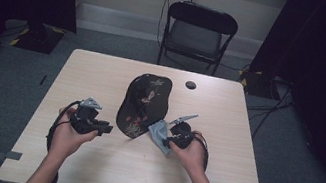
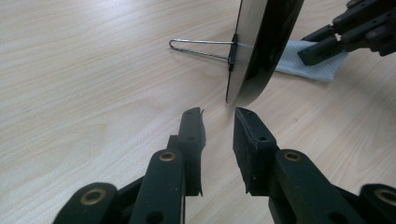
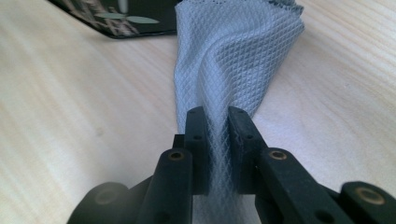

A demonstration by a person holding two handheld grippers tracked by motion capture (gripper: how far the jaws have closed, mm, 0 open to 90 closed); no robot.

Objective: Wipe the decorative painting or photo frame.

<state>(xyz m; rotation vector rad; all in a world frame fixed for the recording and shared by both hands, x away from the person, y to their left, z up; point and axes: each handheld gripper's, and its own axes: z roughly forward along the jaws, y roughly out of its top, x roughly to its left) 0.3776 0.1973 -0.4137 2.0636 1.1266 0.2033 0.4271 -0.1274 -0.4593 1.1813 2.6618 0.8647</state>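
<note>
Black lacquered tray (image 1: 143, 104), painted with a floral design, stands tilted near the middle of the light wooden table (image 1: 86, 169), propped from behind on a thin wire stand (image 2: 201, 48). I see my left gripper (image 1: 105, 127) just to the tray's left; in the left gripper view its jaws stand a small way apart with nothing between them, their tips just short of the tray's lower edge (image 2: 243, 95) and not touching it. My right gripper (image 1: 169, 134) sits at the tray's lower right corner. In the right gripper view its jaws are pinched tight on a fold of pale grey waffle-weave cloth (image 3: 233, 60), which fans out beyond the tips and lies on the tabletop beside the tray's near corner; whether cloth and tray touch I cannot tell. From the left gripper view, the cloth (image 2: 310, 65) rests on the table beyond the tray. A black folding chair (image 1: 197, 34) stands behind the table's far edge.
</note>
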